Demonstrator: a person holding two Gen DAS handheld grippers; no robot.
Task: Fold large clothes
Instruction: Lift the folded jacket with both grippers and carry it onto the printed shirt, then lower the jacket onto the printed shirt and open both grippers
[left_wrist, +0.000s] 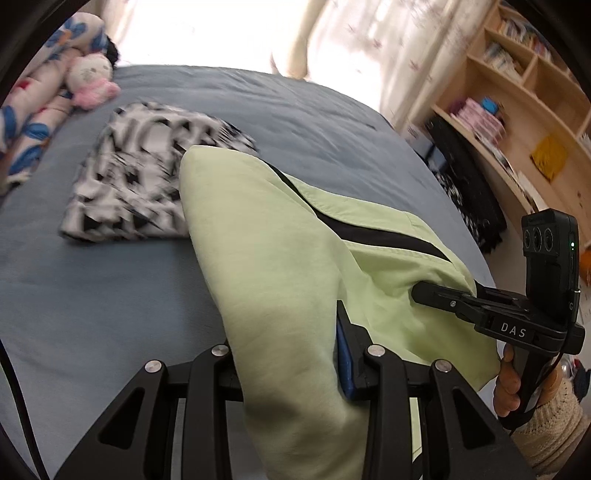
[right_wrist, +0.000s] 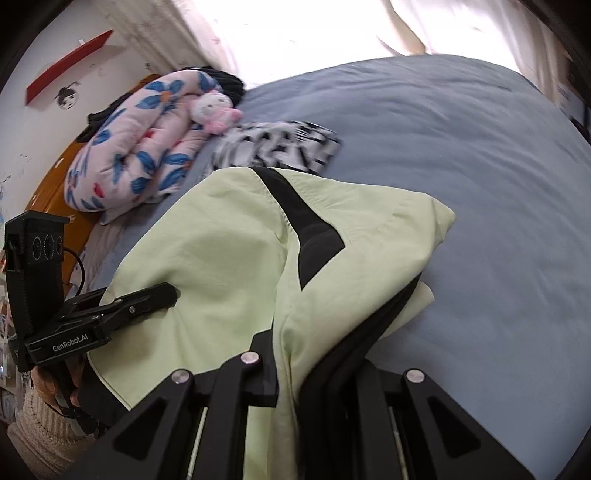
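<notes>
**Both grippers held the pale green garment above the bed**

The pale green garment (left_wrist: 280, 266) with its black stripe (right_wrist: 314, 243) hung between the two grippers over the blue bedsheet (left_wrist: 92, 295), most of it apparently lifted clear, though the cloth hid where it might have met the bed. The left gripper (left_wrist: 295, 354) was clamped on a thick fold of the fabric, which bulged up between its fingers. The right gripper (right_wrist: 291, 354) was pinched almost fully closed on another bunched edge of the same garment. Each hand (left_wrist: 517, 384) wore a cream knitted sleeve (right_wrist: 40, 428). Further up the bed lay a folded black-and-white patterned cloth (left_wrist: 147, 173), blurred, just beyond the green fabric. Beside it sat a small white-and-pink plush toy (right_wrist: 218, 109) against a rolled floral quilt (right_wrist: 136, 147). Wooden shelves (left_wrist: 517, 110) stood past the bed's far side.
</notes>
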